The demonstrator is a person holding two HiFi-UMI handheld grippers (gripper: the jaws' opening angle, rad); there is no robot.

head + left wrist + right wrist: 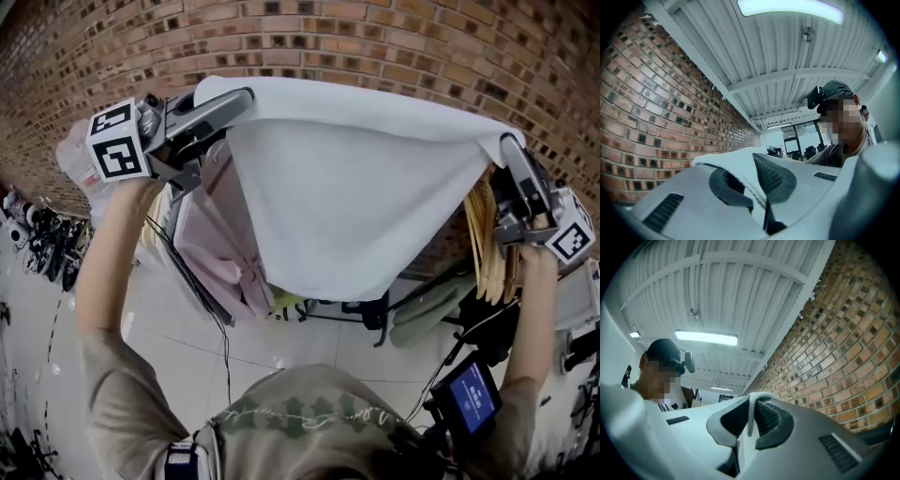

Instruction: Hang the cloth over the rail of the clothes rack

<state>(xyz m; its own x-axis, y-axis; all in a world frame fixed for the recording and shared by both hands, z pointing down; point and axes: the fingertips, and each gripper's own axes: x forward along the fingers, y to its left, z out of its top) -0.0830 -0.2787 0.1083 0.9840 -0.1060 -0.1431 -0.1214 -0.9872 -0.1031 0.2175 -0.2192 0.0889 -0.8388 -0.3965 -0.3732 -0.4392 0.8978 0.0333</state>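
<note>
Here, cloth (366, 197) stretched, corners pinched in both grippers' jaws

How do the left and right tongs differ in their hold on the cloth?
Left tongs pinch the cloth at its top left corner, right tongs at its top right. A broad fold drapes over the left tongs; only a thin edge shows in the right. Both are shut.

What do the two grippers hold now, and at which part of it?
Both hold the white cloth, stretched between them. The left gripper is shut on one end of its top edge, and the right gripper on the other end.
</note>
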